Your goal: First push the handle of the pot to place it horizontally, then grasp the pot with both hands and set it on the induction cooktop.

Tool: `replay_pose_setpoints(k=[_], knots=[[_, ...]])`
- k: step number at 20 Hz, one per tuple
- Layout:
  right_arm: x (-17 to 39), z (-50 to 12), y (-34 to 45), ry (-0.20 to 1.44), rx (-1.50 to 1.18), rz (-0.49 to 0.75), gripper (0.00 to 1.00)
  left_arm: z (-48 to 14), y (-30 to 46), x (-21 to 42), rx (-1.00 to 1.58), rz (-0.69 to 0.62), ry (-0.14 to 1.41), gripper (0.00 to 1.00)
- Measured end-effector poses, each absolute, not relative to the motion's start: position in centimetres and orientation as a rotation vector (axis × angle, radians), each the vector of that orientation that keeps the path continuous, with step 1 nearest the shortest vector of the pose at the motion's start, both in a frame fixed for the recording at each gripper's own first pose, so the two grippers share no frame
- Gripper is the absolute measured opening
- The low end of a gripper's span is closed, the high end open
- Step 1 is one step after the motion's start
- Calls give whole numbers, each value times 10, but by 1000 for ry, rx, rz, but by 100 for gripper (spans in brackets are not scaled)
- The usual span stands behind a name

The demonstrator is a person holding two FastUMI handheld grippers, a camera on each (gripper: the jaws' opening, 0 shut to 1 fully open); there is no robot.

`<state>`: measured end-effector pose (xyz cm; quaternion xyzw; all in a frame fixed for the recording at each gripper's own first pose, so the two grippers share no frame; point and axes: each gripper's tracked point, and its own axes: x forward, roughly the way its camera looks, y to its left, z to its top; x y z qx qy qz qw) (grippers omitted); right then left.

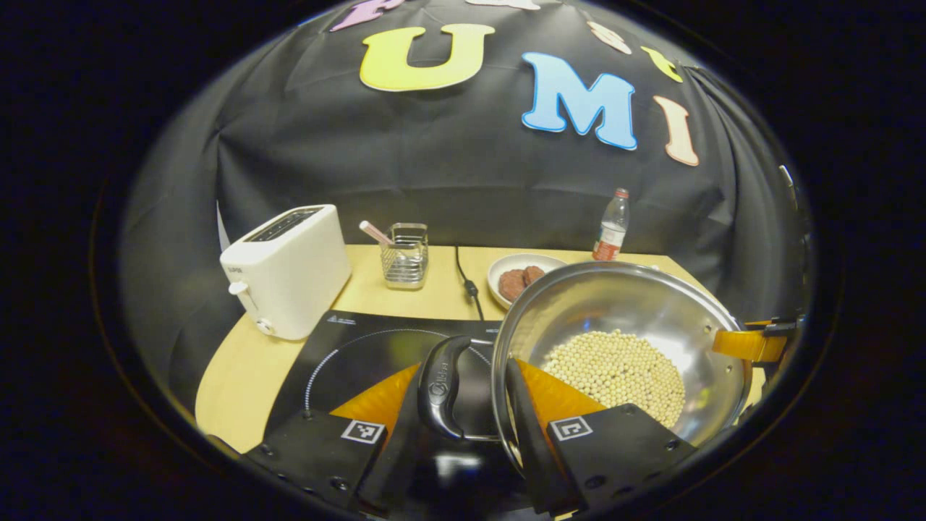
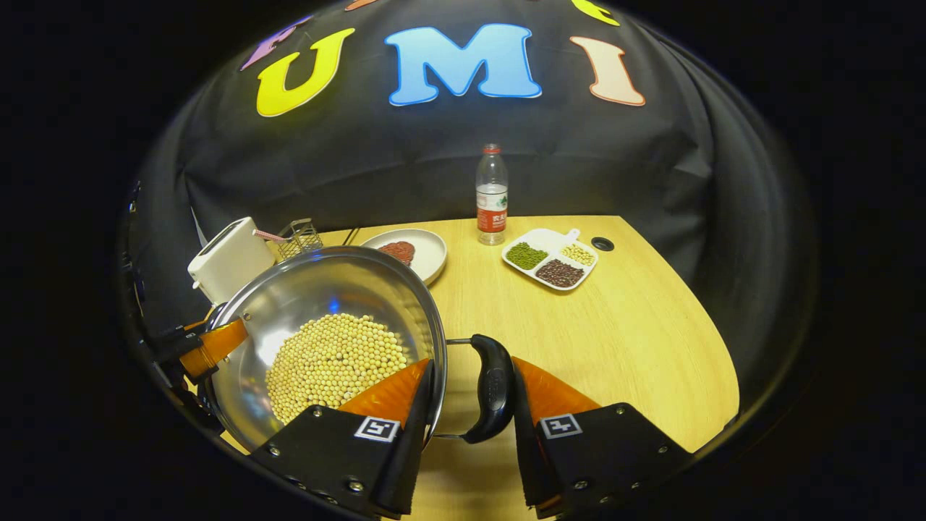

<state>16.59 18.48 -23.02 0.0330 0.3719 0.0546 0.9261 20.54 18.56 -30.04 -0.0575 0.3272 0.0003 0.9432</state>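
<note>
Both grippers hold the pot (image 1: 622,340) by its side handles, left gripper (image 1: 463,427) and right gripper (image 2: 466,405) each clamped on one; the induction cooktop (image 1: 362,347) lies just beside it. Uneven lifting could tilt it, spilling the beans (image 2: 333,362).

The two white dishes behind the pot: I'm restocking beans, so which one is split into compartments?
The divided tray right of the water bottle: three sections hold green, pale and dark beans. The round plate left of the bottle is a single dish holding something reddish-brown.

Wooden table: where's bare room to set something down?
The wooden table is bare on its right side, bordered by the white divided bean tray behind and the steel pot of soybeans to the left. Crowded: the left back, around the white toaster, wire utensil basket and black induction cooktop.
</note>
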Motion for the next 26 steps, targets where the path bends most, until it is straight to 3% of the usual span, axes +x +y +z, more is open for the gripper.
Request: replay_pose_setpoints(k=[9,10,13,18,19,21,22,26], knots=[[169,-231,256,767,65,146,56,-308,265,202,-123,38,663,69],[169,-232,265,768,68,149,56,-310,274,201,-120,41,664,65],[171,-233,290,768,74,157,56,-317,299,201,-109,49,669,72],[176,-236,327,766,68,175,56,-325,337,199,-106,68,670,64],[176,-237,333,767,68,179,56,-328,345,199,-108,73,676,68],[177,-240,346,772,71,187,56,-334,358,196,-105,87,690,65],[176,-242,352,776,71,191,56,-337,365,196,-101,91,691,69],[173,-248,369,784,65,211,56,-345,382,193,-116,106,692,65]])
